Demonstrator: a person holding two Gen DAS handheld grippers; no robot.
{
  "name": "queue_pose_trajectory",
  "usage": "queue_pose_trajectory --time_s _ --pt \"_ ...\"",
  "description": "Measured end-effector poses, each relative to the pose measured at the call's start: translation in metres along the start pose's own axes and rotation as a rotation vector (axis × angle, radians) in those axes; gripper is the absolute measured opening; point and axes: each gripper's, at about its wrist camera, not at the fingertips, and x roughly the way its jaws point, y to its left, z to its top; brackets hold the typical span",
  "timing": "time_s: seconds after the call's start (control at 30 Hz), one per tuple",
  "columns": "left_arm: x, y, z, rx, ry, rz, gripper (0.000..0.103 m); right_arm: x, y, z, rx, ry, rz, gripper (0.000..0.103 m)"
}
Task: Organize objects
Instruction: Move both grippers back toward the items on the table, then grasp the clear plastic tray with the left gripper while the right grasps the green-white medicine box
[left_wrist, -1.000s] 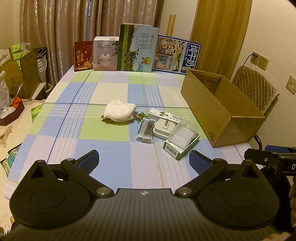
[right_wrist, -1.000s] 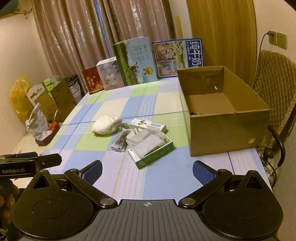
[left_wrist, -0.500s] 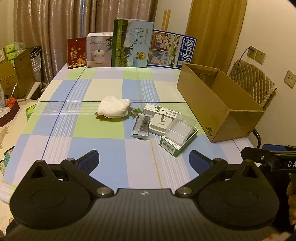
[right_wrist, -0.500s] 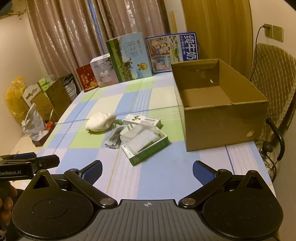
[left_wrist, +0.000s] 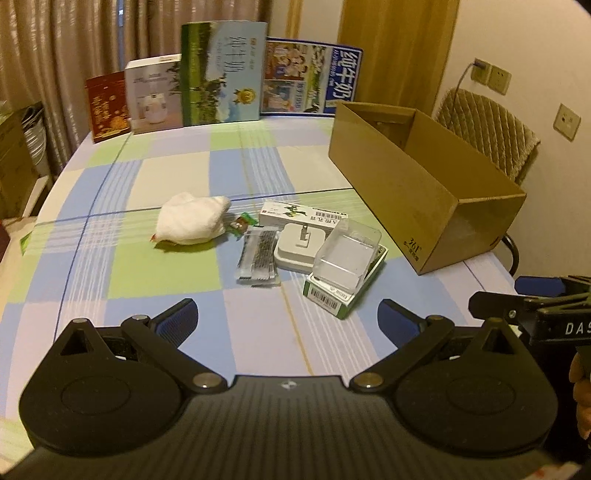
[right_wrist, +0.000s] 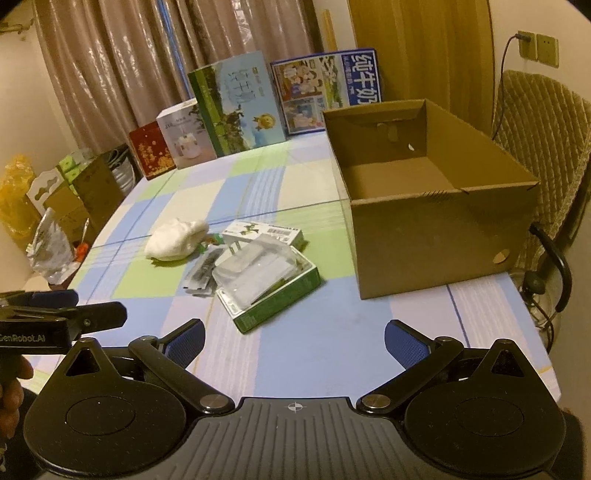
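A big brown cardboard box (right_wrist: 436, 206) sits open and empty on the checked tabletop (left_wrist: 177, 273); its side has "361°" printed on it. Just left of the box lies a small pile of things: a soft white cloth (left_wrist: 192, 223) bunched into a lump, a flat white box (left_wrist: 303, 215) with a barcode, a white plastic charger (left_wrist: 301, 247), a shiny see-through packet (left_wrist: 258, 258) with dark sticks inside, and a green box (right_wrist: 275, 291) with a clear plastic lid on top. Behind the box, tall picture boxes (left_wrist: 223, 74) stand in a row by the curtain. The left hand-held gripper (left_wrist: 286, 317) is spread wide, holding nothing. The right hand-held gripper (right_wrist: 293, 336) is spread wide and empty too.
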Motion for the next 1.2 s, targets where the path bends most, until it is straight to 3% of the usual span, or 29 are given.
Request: queue_pose_trajectory --time_s 0.1,0.17,0.33,0.77,0.9,1.2 --pt "0.018 -0.003 0.006 0.030 0.011 -0.021 0.101 0.013 -0.003 0.001 -0.003 0.004 -0.018 0.100" --pt "0.031 -0.004 0.009 0.044 0.018 -0.039 0.101 0.021 -0.006 0.002 -0.002 0.009 -0.024 0.086" --pt "0.064 -0.013 0.016 0.103 0.033 -0.078 0.099 0.041 -0.017 0.003 0.021 0.024 -0.034 0.074" --pt "0.141 -0.039 0.033 0.232 0.057 -0.196 0.084 0.067 -0.041 0.008 0.045 0.063 -0.089 0.074" --pt "0.156 -0.041 0.035 0.256 0.089 -0.195 0.051 0.070 -0.041 0.007 0.040 0.076 -0.090 0.074" --pt "0.121 0.002 0.017 0.152 0.091 -0.121 0.051 0.081 -0.013 0.010 0.033 0.093 -0.001 0.074"
